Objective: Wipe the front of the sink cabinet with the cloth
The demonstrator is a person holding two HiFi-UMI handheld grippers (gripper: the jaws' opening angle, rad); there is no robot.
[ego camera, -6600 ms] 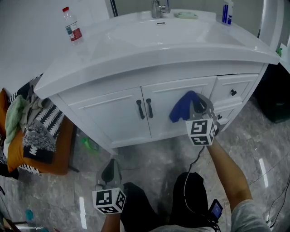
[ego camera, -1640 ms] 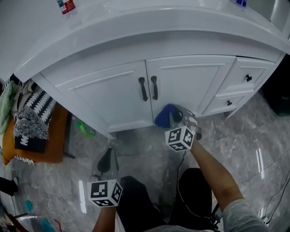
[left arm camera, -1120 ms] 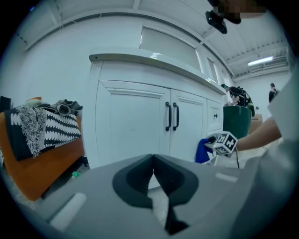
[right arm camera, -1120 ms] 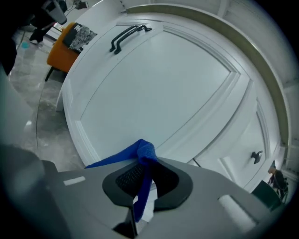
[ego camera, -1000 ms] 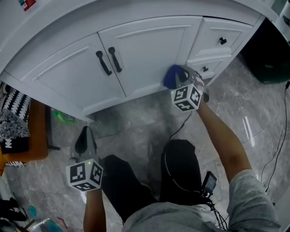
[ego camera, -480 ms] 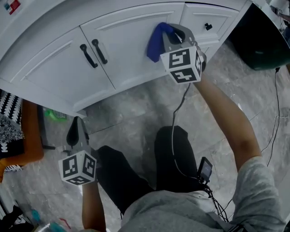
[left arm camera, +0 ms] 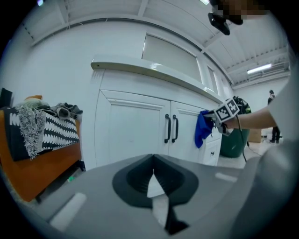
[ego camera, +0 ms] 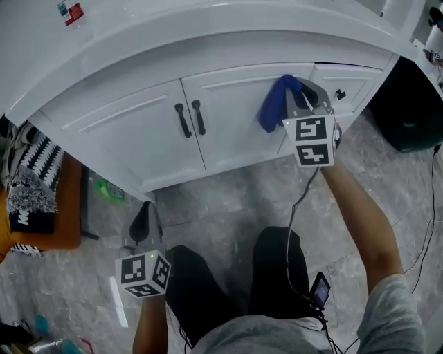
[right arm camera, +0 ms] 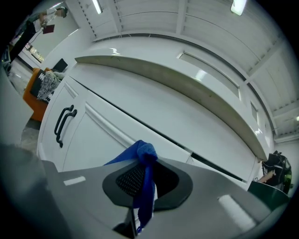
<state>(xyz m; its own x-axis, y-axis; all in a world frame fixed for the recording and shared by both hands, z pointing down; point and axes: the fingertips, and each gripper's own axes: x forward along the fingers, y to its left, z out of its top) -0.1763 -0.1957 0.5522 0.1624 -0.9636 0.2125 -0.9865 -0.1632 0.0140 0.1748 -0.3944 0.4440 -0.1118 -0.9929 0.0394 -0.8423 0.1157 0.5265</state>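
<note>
The white sink cabinet has two doors with black handles and drawers at its right. My right gripper is shut on a blue cloth, which hangs against the upper right part of the right door. In the right gripper view the blue cloth is pinched between the jaws, close to the door panel. My left gripper hangs low over the floor, well away from the cabinet, jaws together with nothing in them; its own view shows the shut gripper facing the cabinet doors.
A white countertop overhangs the doors, with a bottle on it. An orange stand with patterned fabric sits left of the cabinet. A dark bin stands at the right. A person's legs are on the grey marble floor.
My right gripper has carried the cloth across the right door, from its lower edge up toward its upper right part. The left gripper stays low by the floor.
</note>
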